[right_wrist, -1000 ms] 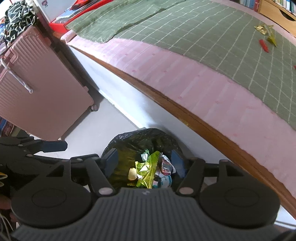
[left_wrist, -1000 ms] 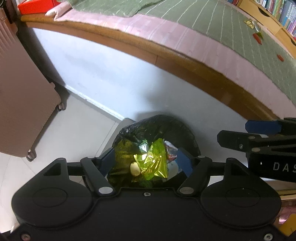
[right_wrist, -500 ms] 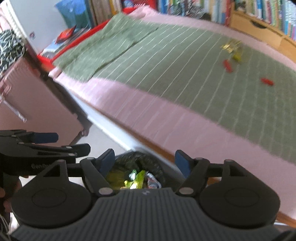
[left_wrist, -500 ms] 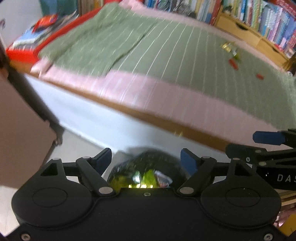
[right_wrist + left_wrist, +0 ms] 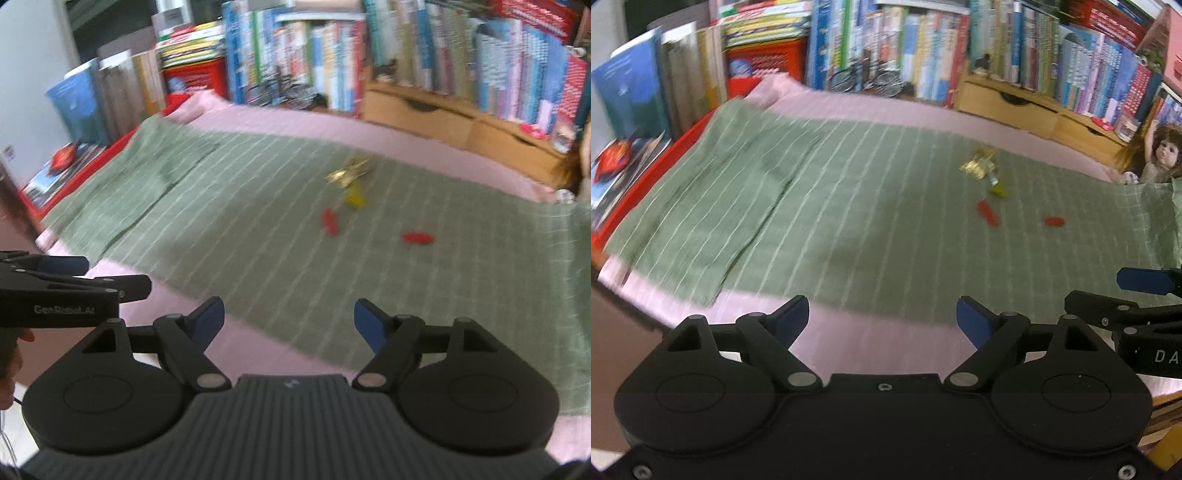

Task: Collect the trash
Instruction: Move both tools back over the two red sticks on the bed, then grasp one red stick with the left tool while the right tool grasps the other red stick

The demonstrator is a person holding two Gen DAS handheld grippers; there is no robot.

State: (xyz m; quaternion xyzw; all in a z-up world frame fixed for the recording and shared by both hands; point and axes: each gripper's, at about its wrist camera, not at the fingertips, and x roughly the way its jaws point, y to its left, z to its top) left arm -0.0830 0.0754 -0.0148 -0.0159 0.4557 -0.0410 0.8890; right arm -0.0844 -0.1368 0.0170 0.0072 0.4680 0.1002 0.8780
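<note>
Trash lies on the green striped blanket (image 5: 820, 206) far ahead of both grippers: a crumpled gold wrapper (image 5: 979, 164) (image 5: 349, 171), a small yellow piece (image 5: 997, 190) (image 5: 354, 199) and two red scraps (image 5: 988, 213) (image 5: 1054, 220) (image 5: 330, 222) (image 5: 417, 238). My left gripper (image 5: 882, 319) is open and empty over the bed's pink edge. To its right my right gripper (image 5: 289, 321) is open too, nothing between its fingers. Each gripper shows from the side in the other's view (image 5: 1137, 306) (image 5: 74, 284). The bin bag is out of view.
A wall of books (image 5: 923, 48) and wooden drawers (image 5: 1008, 105) stand behind the bed. A doll (image 5: 1160, 155) sits at the far right. A red box with books (image 5: 624, 162) borders the bed's left side. A hand (image 5: 11, 354) holds the left gripper.
Both grippers have swung up from the black trash bag on the floor to face the bed top. The bag with the yellow-green wrapper has dropped out of view. Jaws stay open.
</note>
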